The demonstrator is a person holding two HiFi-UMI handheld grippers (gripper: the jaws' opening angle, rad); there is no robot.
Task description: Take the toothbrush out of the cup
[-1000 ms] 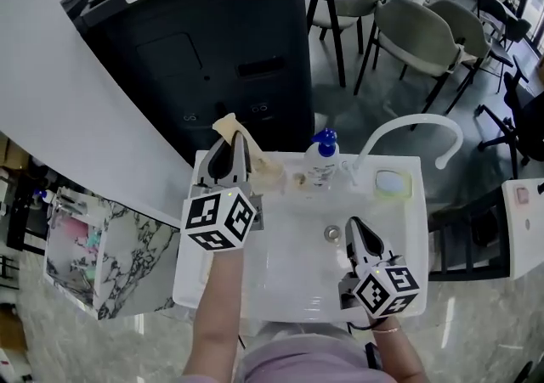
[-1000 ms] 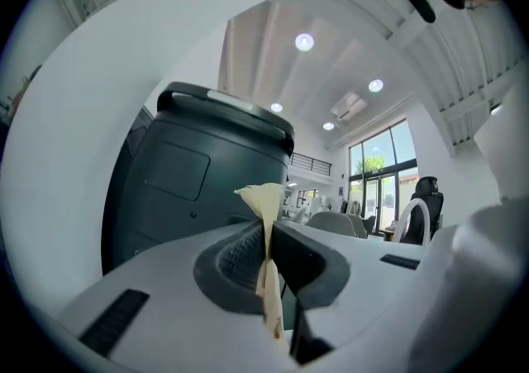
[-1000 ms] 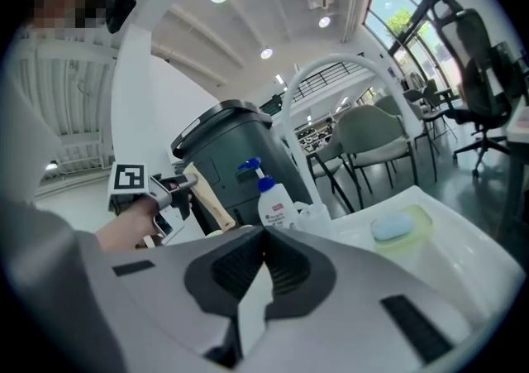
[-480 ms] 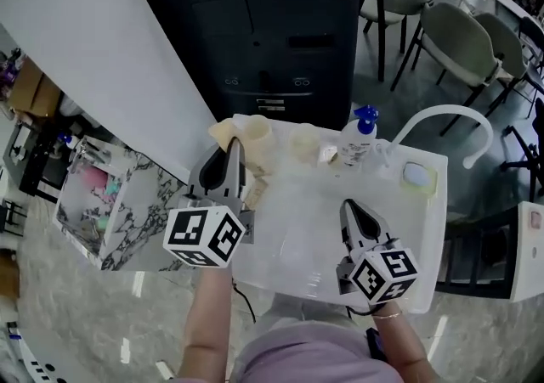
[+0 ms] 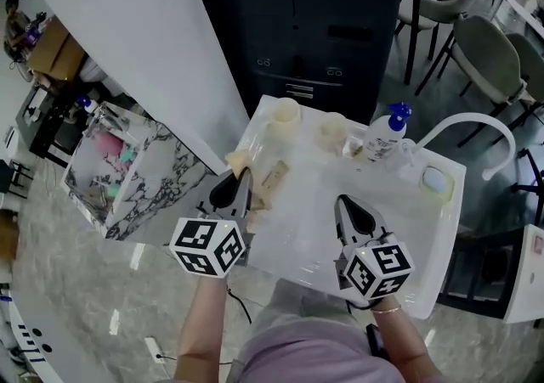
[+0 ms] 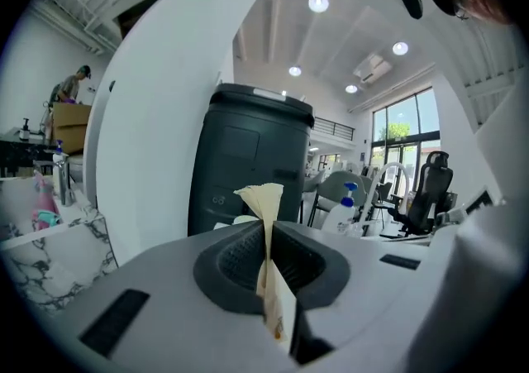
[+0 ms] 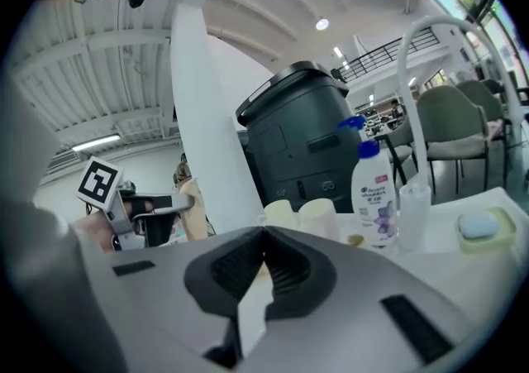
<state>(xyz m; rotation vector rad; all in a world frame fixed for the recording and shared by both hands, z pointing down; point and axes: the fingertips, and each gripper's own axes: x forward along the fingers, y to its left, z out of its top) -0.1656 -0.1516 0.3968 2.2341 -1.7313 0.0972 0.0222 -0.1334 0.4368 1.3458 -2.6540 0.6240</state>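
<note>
**Head view:** The left gripper (image 5: pixel 240 173) hangs over the near left edge of the sink (image 5: pixel 408 228). Its jaws are pinching the toothbrush (image 5: pixel 272 179), a flat cream thing. One end of the toothbrush juts past the tips, and the rest slants out to the right of the jaws. Two cups (image 5: pixel 285 111) stand side by side at the sink's far left, and the toothbrush is well apart from them, on the near side. The right gripper (image 5: pixel 343 203) is over the middle of the sink with nothing in it. A bottle (image 5: pixel 387 131) stands right of the cups, and a faucet (image 5: pixel 476 122) arches at the far right. A dark bin (image 5: pixel 306 16) stands beyond the sink.

**Left gripper view:** The jaws are pressed onto the toothbrush. It runs up between the pads, and its cream end rises above the tips in front of the bin.

**Right gripper view:** The jaw tips meet with nothing between them. The cups and the bottle stand ahead of them. At the left, the left gripper holds the toothbrush roughly upright, clear of both cups.
</note>
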